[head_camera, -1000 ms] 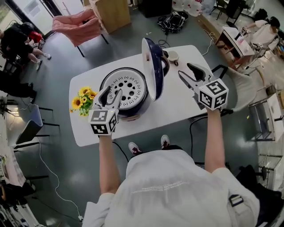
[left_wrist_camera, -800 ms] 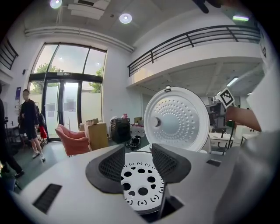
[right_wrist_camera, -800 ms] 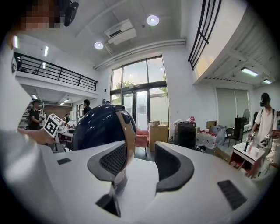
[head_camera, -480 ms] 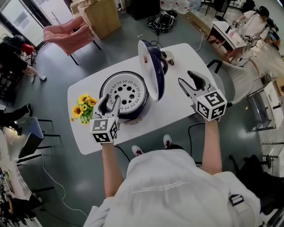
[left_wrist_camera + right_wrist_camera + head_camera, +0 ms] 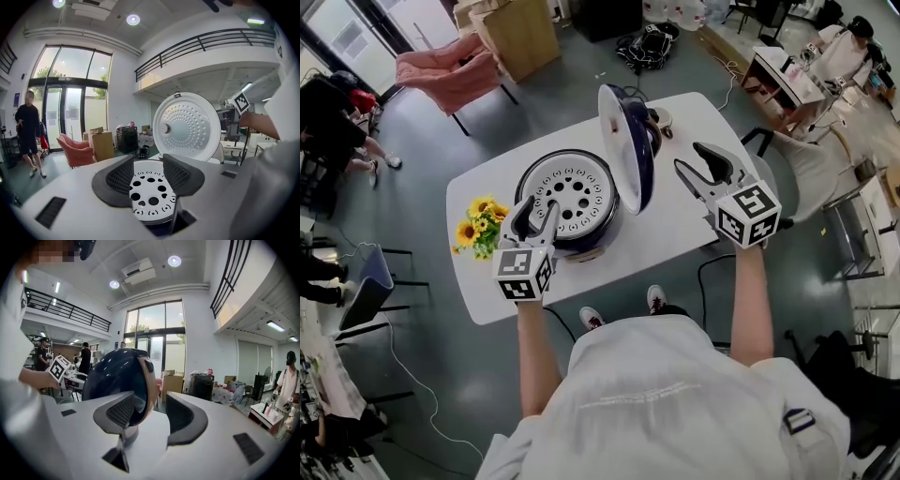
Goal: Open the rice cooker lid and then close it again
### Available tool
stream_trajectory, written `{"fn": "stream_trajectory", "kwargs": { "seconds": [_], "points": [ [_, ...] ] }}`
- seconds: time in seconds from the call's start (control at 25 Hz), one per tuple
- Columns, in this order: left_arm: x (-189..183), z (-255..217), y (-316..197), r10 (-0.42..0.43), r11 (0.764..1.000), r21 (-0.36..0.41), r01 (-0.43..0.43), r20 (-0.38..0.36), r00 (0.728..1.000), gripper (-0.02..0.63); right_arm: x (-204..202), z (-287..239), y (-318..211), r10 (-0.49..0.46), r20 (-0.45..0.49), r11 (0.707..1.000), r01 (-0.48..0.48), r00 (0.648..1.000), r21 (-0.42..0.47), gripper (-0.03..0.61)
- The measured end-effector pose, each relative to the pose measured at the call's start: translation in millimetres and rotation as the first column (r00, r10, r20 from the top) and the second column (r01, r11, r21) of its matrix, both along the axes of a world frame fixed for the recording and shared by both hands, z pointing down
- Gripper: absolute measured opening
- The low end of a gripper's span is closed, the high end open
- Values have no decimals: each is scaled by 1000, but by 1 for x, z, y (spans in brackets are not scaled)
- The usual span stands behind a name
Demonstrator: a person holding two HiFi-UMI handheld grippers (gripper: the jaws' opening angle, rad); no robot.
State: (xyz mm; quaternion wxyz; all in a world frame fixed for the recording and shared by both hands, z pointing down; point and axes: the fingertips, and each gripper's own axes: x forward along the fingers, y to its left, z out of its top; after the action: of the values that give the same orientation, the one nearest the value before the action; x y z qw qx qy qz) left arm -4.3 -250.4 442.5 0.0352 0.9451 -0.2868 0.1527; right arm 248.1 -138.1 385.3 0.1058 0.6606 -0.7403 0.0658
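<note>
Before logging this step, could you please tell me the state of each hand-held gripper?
Left hand-held gripper: open, holding nothing.
Right hand-held gripper: open, holding nothing, clear of the lid.

No word, brand or number could be read anywhere. The square markers [image 5: 523, 272] on the left gripper [image 5: 536, 214] and the right gripper [image 5: 688, 157] were only black-and-white patterns, with no letters or digits.

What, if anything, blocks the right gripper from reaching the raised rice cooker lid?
Probably nothing, so likely yes. The right gripper hangs open and empty beside the upright lid, whose dark outer shell faces it, with only bare table between them.
</note>
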Motion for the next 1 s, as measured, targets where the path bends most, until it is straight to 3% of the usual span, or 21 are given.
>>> {"fn": "stream_trajectory", "kwargs": {
  "seconds": [0.32, 0.64, 1.0],
  "points": [
    [-4, 0, 1, -40, 999, -9, 40, 11, 999, 210, -9, -9, -38, -127, -83, 992, 125, 988, -21, 226],
    [-16, 2, 5, -77, 997, -8, 78, 45, 996, 210, -16, 9, -68, -274, -90, 961, 270, 958, -56, 236],
    [-15, 7, 13, -111, 994, -6, 111, 81, 991, 210, -14, 24, -86, -339, -68, 941, 336, 938, -47, 219]
  ]
}}
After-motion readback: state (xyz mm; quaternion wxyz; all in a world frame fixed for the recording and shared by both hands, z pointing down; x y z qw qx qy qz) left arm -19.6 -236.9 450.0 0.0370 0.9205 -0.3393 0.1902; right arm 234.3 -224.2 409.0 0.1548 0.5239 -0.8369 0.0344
